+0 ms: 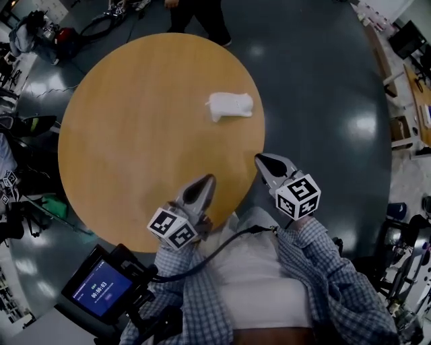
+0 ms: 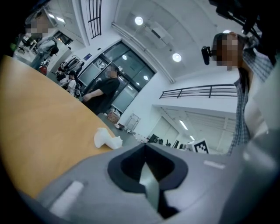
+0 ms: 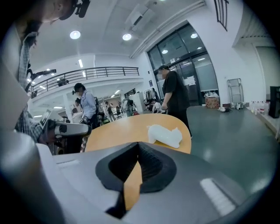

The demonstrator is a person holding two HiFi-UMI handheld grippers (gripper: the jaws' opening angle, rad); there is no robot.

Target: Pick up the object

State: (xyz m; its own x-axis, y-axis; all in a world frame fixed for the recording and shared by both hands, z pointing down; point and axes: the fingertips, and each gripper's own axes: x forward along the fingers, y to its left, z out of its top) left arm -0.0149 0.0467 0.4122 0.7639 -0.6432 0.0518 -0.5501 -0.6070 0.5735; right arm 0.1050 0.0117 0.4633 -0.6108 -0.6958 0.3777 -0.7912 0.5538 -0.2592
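A small white object (image 1: 229, 105) lies on the right side of the round wooden table (image 1: 135, 135); it also shows as a white lump (image 2: 107, 138) in the left gripper view and a white shape (image 3: 165, 134) in the right gripper view. My left gripper (image 1: 208, 178) hovers over the table's near edge, shut and empty. My right gripper (image 1: 258, 159) sits just off the table's right edge, nearer the object, also shut with nothing held. Both are well short of the object.
A person in dark clothes (image 1: 202, 17) stands beyond the table's far edge. Grey floor (image 1: 323, 101) surrounds the table. Equipment and cables (image 1: 40, 34) clutter the far left; a screen device (image 1: 101, 290) hangs near my body.
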